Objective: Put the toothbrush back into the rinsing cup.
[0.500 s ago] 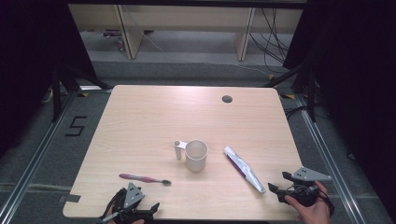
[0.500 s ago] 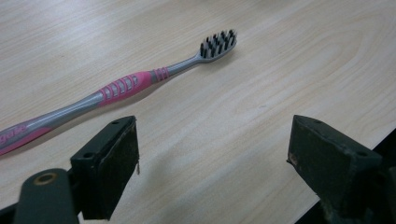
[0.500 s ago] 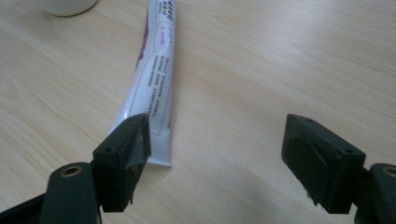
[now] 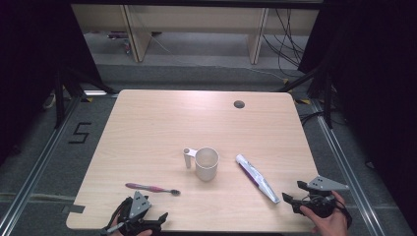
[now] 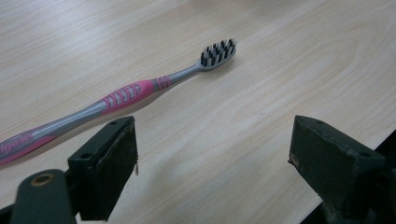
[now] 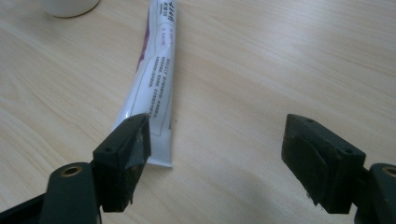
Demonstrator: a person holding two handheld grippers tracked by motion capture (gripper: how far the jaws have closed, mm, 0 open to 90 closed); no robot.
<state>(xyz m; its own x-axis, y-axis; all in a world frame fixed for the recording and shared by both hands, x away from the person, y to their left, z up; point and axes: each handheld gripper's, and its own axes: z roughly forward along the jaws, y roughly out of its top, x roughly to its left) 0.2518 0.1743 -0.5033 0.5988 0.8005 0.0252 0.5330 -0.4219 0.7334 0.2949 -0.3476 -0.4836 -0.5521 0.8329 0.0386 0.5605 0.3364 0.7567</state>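
Nothing moved, left claw open by toothbrush, right claw open by toothpaste

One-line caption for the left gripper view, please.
Open left claw hovering over the light wooden table, empty, just short of a pink-and-grey toothbrush with dark bristles lying flat.
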